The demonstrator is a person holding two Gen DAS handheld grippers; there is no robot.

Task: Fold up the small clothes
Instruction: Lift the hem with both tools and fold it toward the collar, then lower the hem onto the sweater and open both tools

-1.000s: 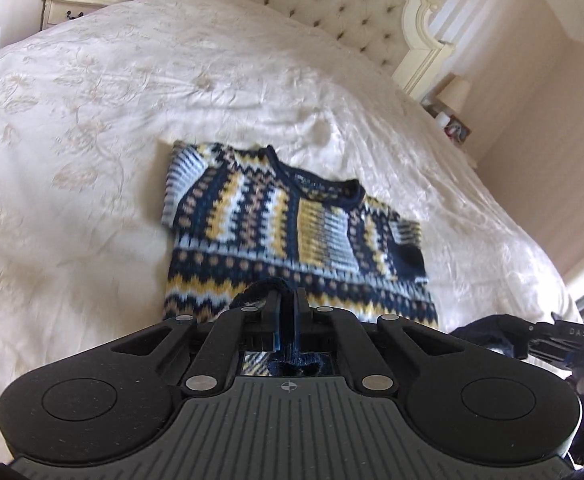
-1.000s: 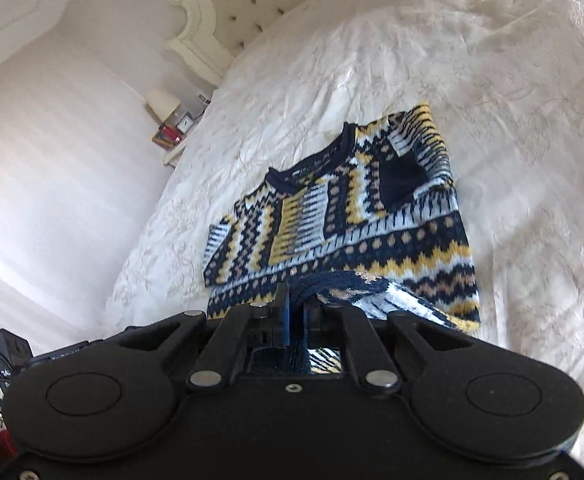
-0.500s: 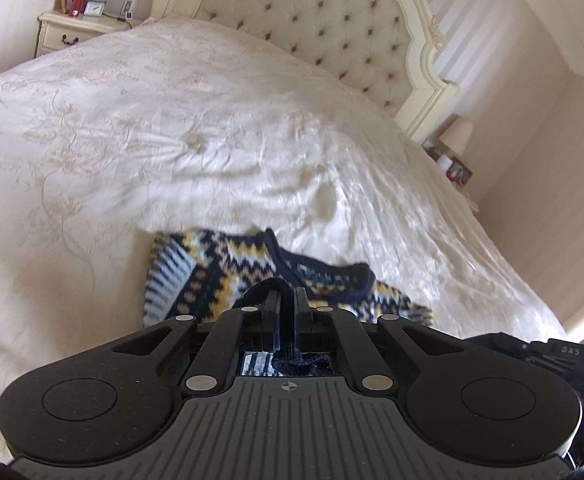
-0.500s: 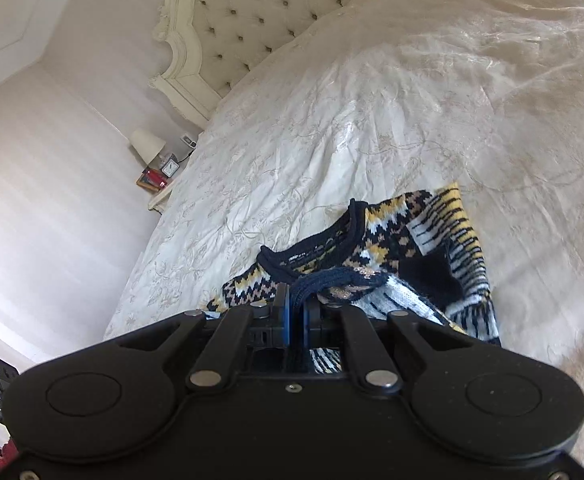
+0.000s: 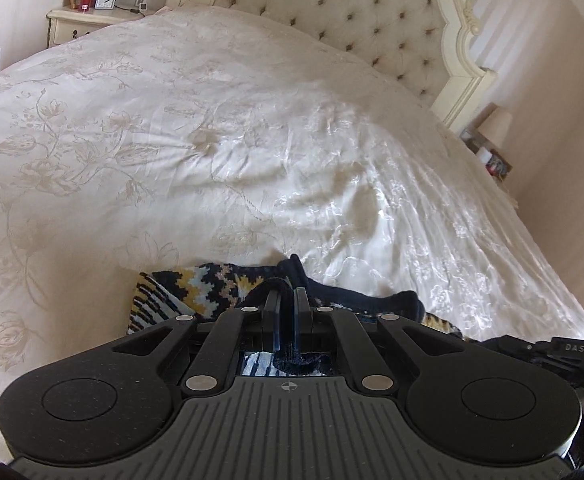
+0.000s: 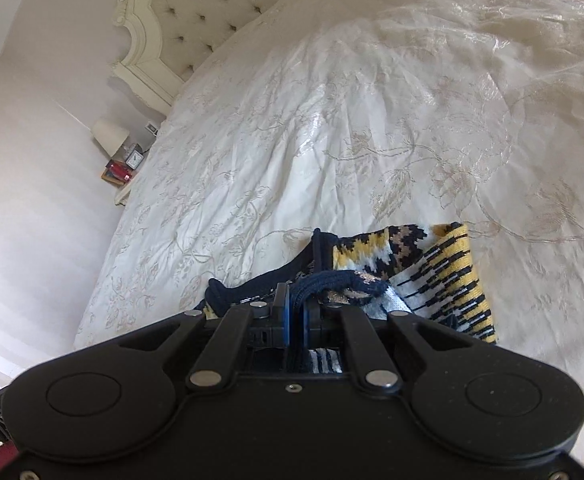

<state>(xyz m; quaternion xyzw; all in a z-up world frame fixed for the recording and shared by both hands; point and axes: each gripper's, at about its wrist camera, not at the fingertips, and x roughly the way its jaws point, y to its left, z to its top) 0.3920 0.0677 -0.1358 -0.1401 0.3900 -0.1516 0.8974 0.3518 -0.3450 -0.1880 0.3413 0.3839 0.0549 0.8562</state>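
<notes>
Both claws are clamped on the navy hem of the navy, yellow and white patterned knit sweater (image 5: 195, 284), lying on the cream embroidered bedspread (image 5: 251, 140). Left gripper (image 5: 286, 300) and right gripper (image 6: 296, 300) should travel level together, laying hem squarely at the neckline.

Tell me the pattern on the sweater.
Navy, yellow, white and tan zigzag knit sweater, navy trim; clearest in the right wrist view.
</notes>
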